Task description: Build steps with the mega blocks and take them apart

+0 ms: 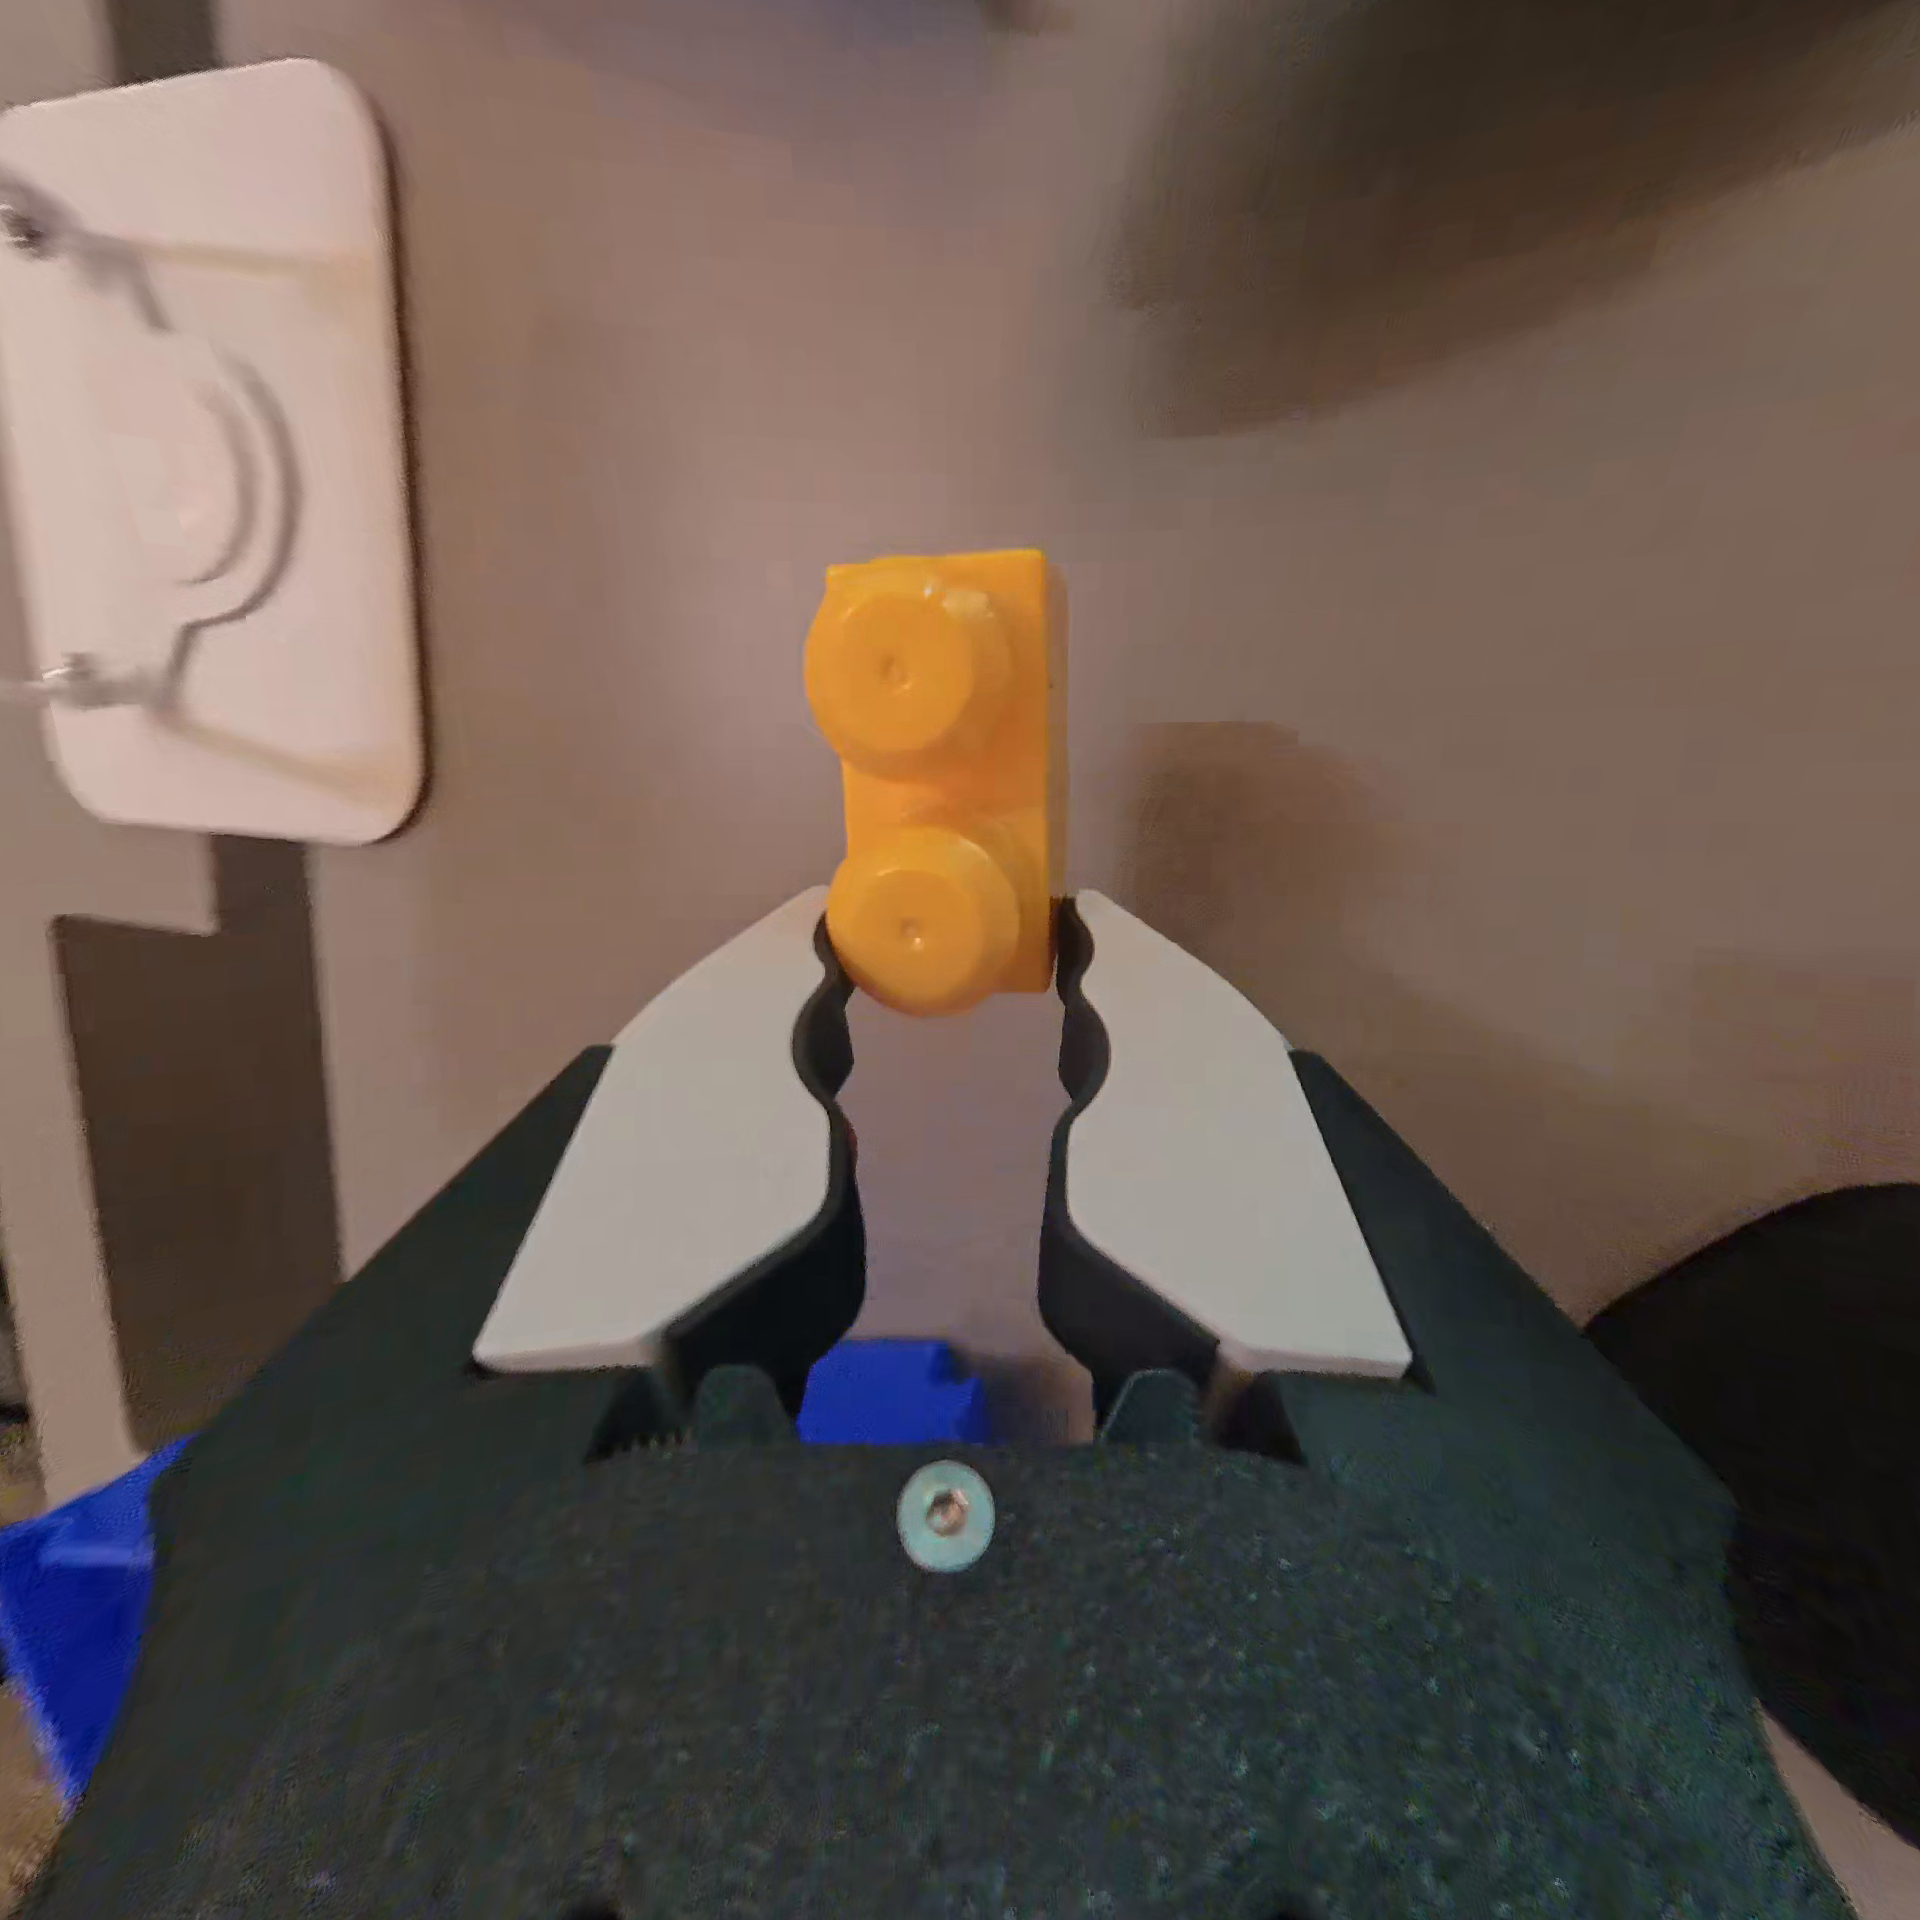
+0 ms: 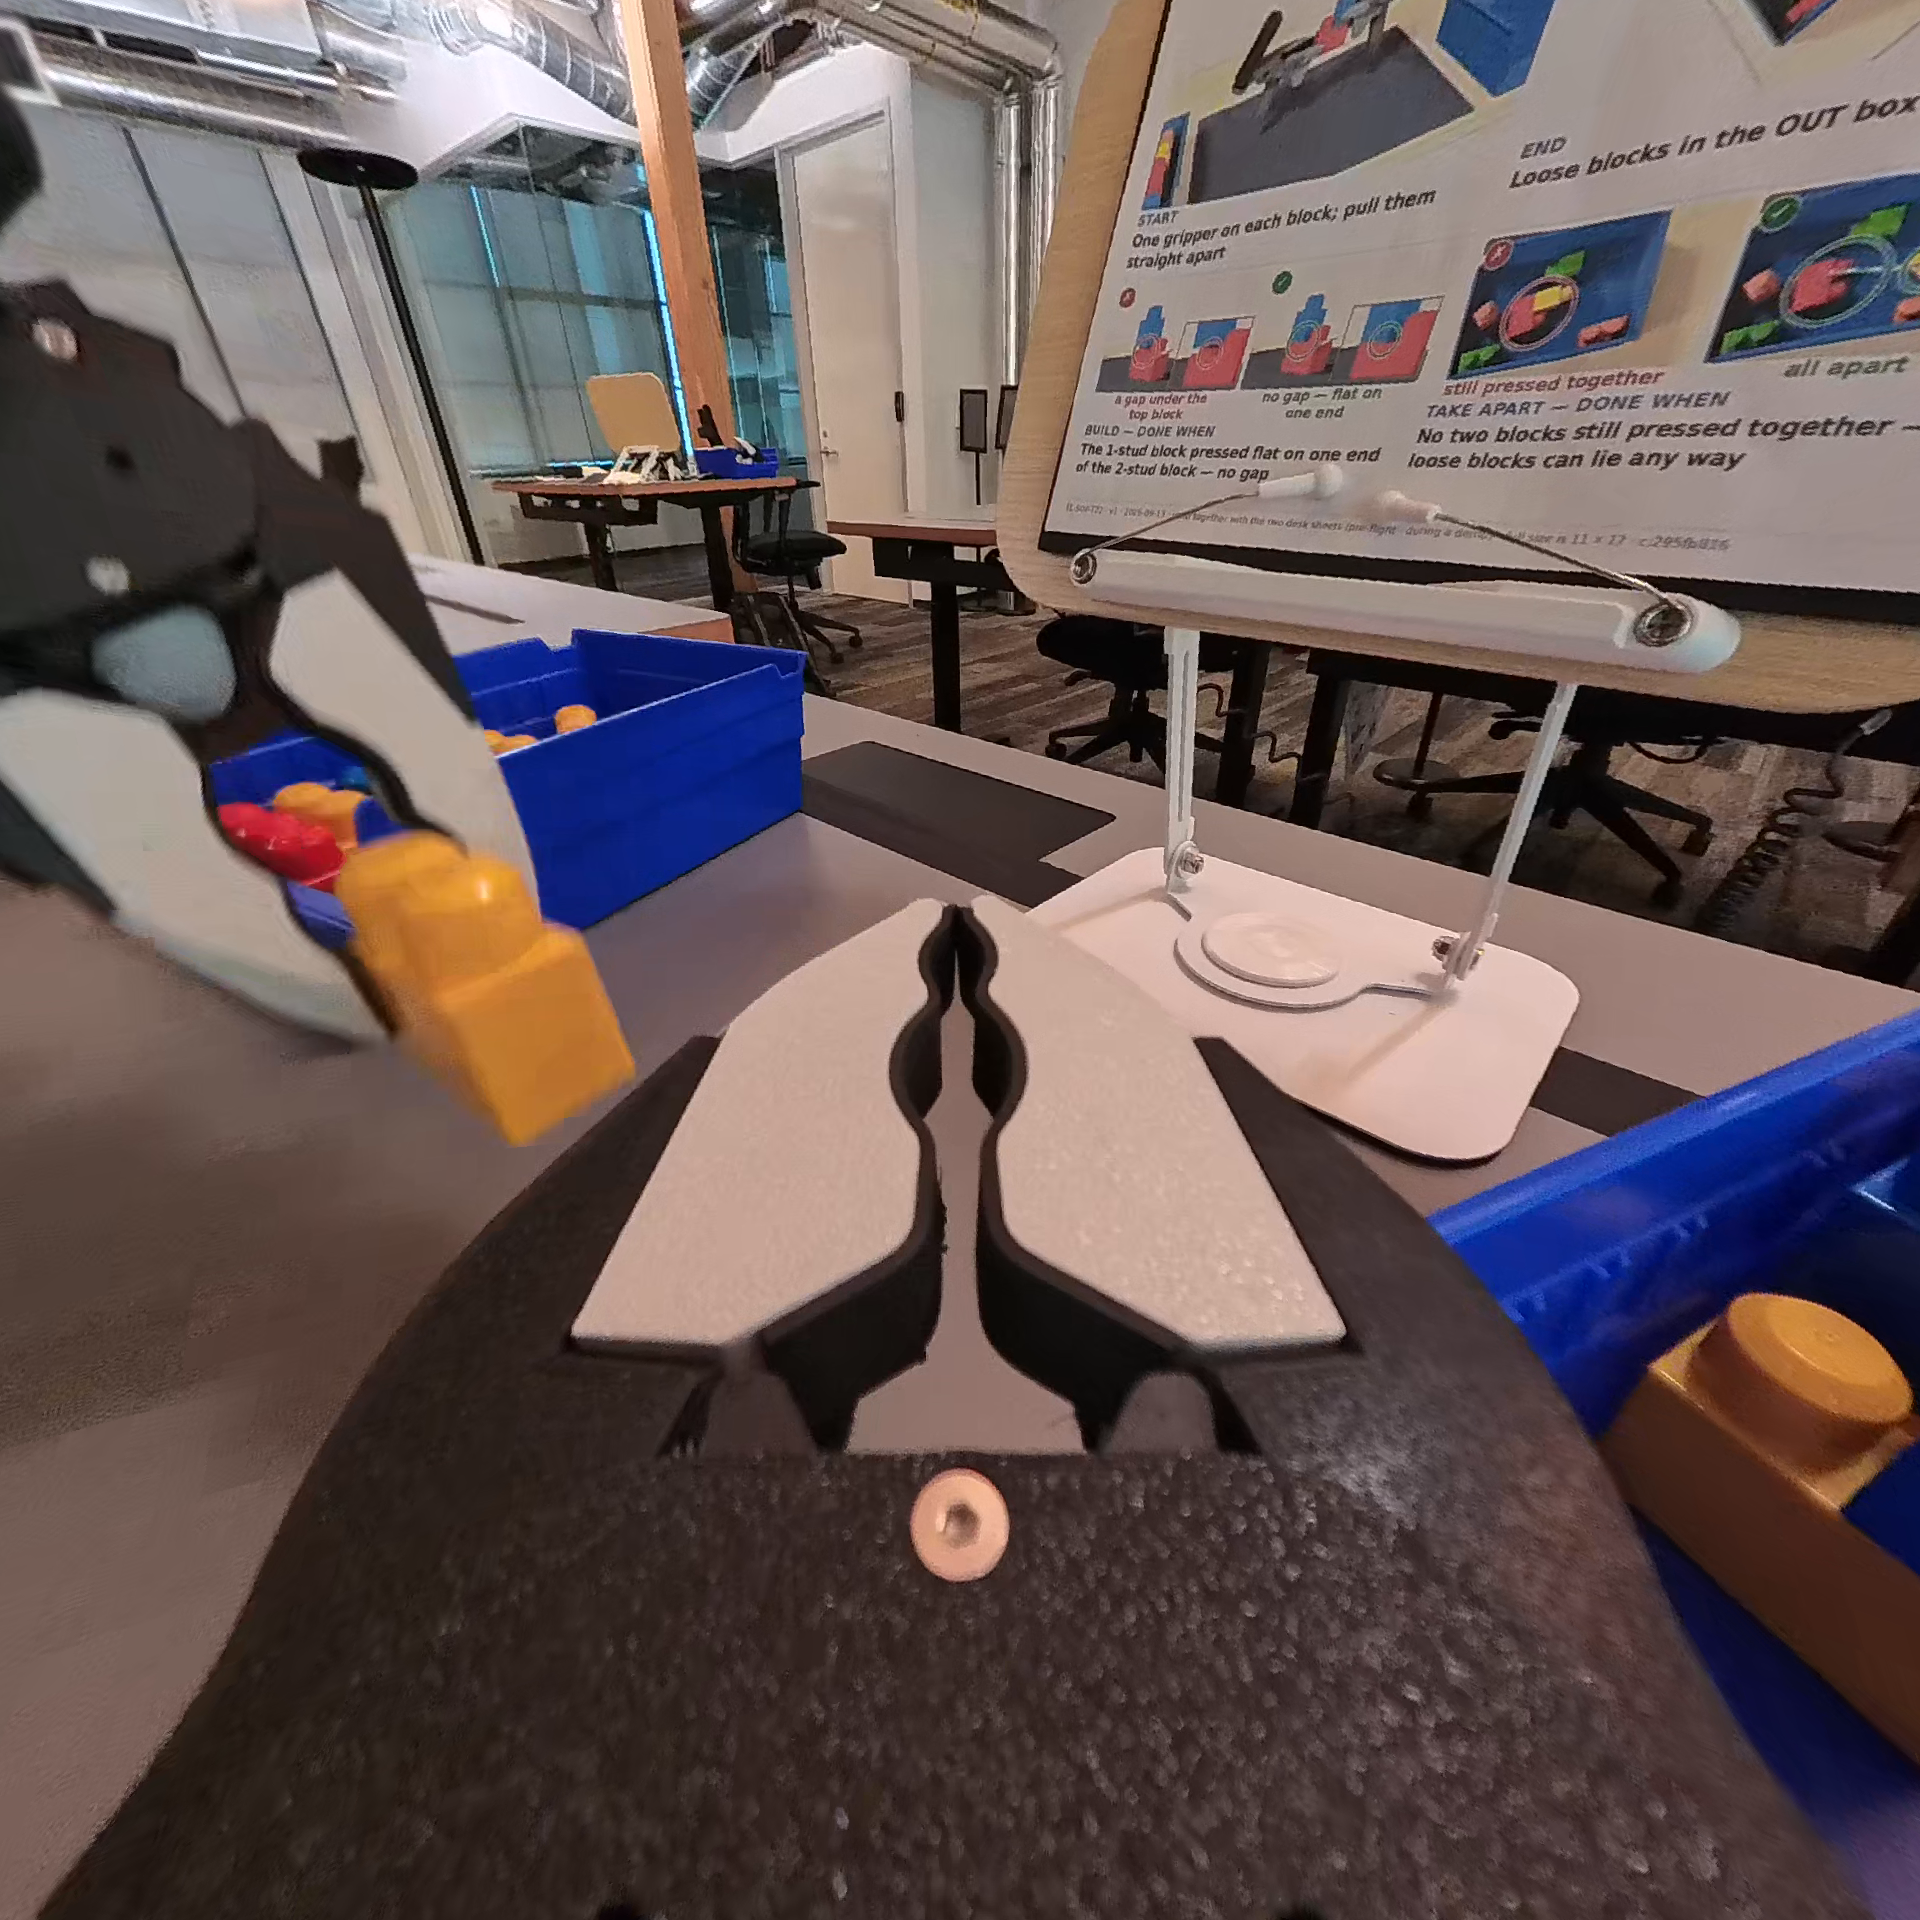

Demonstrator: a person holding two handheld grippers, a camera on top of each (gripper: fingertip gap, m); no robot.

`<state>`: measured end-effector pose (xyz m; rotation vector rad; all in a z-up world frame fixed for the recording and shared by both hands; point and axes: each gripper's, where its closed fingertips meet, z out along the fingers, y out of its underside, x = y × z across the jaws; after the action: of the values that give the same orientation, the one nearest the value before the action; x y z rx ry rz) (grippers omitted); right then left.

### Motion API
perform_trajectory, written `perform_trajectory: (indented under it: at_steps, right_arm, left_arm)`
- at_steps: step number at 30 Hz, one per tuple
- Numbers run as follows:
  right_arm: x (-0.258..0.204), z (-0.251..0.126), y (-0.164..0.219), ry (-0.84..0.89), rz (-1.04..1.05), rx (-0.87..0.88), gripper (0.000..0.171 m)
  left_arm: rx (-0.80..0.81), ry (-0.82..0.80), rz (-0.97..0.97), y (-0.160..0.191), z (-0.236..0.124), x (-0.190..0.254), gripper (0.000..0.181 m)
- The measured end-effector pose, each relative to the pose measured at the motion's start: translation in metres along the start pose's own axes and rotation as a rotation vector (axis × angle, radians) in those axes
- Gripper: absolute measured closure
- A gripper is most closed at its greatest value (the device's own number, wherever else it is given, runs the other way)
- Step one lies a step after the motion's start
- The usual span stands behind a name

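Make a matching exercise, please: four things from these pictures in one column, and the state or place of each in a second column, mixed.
Things:
1. left gripper
2. right gripper
3. white stand
4. blue bin behind the left gripper

States or places:
A. holds loose blocks
B. shut, holding nothing
C. shut on the yellow block
D. on the table, carrying a printed sheet

Pairs: 1-C, 2-B, 3-D, 4-A

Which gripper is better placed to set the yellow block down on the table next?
Left. The left gripper already pinches the yellow block by one end, above the table; the right gripper is shut and holds nothing.
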<state>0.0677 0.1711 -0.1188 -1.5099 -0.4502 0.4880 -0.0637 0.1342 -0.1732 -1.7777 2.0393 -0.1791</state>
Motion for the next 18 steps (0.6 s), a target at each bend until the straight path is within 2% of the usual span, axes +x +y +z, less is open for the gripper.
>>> perform_trajectory:
  at_steps: [1, 6, 12, 16, 18]
  right_arm:
    - [0.0, 0.0, 0.0, 0.0, 0.0, -0.001, 0.171]
    - [0.0, -0.001, -0.001, -0.001, -0.001, 0.001, 0.171]
    - [-0.001, 0.0, -0.001, -0.005, -0.005, -0.002, 0.171]
    - [-0.002, 0.0, 0.0, -0.008, -0.005, -0.005, 0.171]
    - [-0.002, 0.0, 0.0, -0.01, -0.003, -0.006, 0.171]
  left_arm:
    - [-0.009, 0.011, 0.006, -0.003, 0.01, 0.008, 0.144]
    - [-0.037, 0.081, 0.048, -0.012, 0.044, 0.04, 0.144]
    - [-0.058, 0.071, 0.084, -0.013, 0.066, 0.051, 0.144]
    - [-0.013, 0.082, 0.072, -0.015, 0.073, 0.056, 0.144]
    - [0.02, 0.078, 0.05, -0.018, 0.069, 0.054, 0.135]
